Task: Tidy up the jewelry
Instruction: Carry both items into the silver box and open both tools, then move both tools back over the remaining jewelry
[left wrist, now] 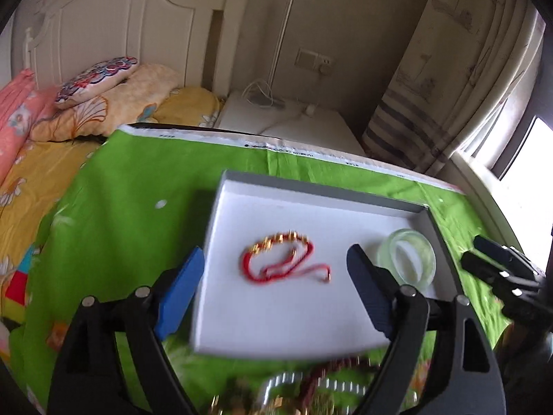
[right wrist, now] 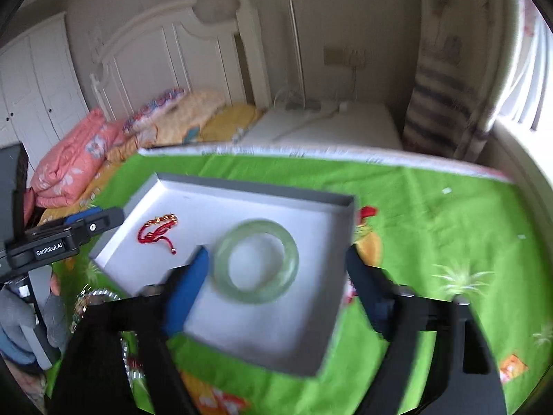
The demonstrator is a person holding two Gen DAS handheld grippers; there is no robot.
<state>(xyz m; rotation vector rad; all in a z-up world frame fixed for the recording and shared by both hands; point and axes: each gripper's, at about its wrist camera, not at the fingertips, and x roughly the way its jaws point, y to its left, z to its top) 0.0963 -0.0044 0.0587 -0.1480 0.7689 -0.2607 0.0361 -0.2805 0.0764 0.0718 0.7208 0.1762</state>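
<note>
Right wrist view: my right gripper (right wrist: 276,273) is released around the jade bangle (right wrist: 255,261) in the tray (right wrist: 242,186); left gripper (left wrist: 276,280) released above the red bracelet (left wrist: 283,259). Withdrawing carelessly, I may knock them.

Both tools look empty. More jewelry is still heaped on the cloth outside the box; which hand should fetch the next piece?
Probably left. The heap of chains and beads lies just below the open left tool, near the gray box's front edge. The open right tool hovers by the jade bangle, with the heap off to its left.
</note>
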